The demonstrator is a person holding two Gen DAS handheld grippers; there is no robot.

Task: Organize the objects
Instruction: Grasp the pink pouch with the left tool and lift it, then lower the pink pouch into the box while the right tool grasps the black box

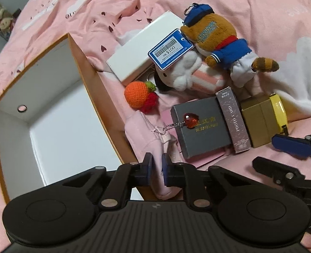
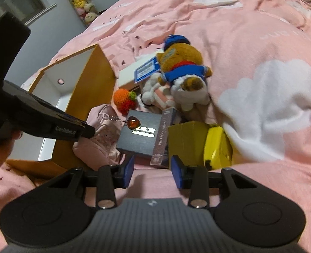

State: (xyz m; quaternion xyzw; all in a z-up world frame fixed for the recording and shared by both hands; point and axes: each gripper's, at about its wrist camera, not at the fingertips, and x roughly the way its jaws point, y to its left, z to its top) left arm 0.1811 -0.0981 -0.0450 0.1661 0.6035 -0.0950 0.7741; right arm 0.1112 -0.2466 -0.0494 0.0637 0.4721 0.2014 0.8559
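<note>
On the bed: I see a pink quilt (image 1: 229, 4) printed with white clouds and small dark hearts, rumpled into folds, carrying everything.
Landmark: an open orange cardboard box with a white inside (image 1: 50, 109) lies on the quilt; I place the rest relative to it.
Left gripper (image 1: 158, 165): my blue pads are nearly together, pinching the near end of a pale pink fabric pouch (image 1: 147, 130) that leans against the box's right wall.
Pouch trim: a ball chain runs from it to a red heart-shaped charm (image 1: 190, 119), which rests on a dark grey square box with gold lettering (image 1: 201, 126), right of the orange box.
Right gripper (image 2: 153, 169): my pads stand wide apart with nothing between them, low over the quilt, just short of the grey box.
Beside the grey box: a slim pinkish photo card box (image 1: 233, 120) stands on edge, touching it, then a gold cardboard box (image 1: 258, 122) and a yellow tape measure (image 1: 279, 113).
Beyond the pouch: an orange and red crocheted fruit charm (image 1: 137, 97) sits near the orange box's right wall.
Further out: a flat white rectangular box (image 1: 138, 52), a white plush toy with pink stripes (image 1: 187, 76), and a brown plush animal in blue cap and jacket (image 1: 220, 42) with a blue price tag (image 1: 170, 49).
Room: a grey wall and a row of pastel plush toys (image 2: 81, 0) show past the bed's far left edge.
</note>
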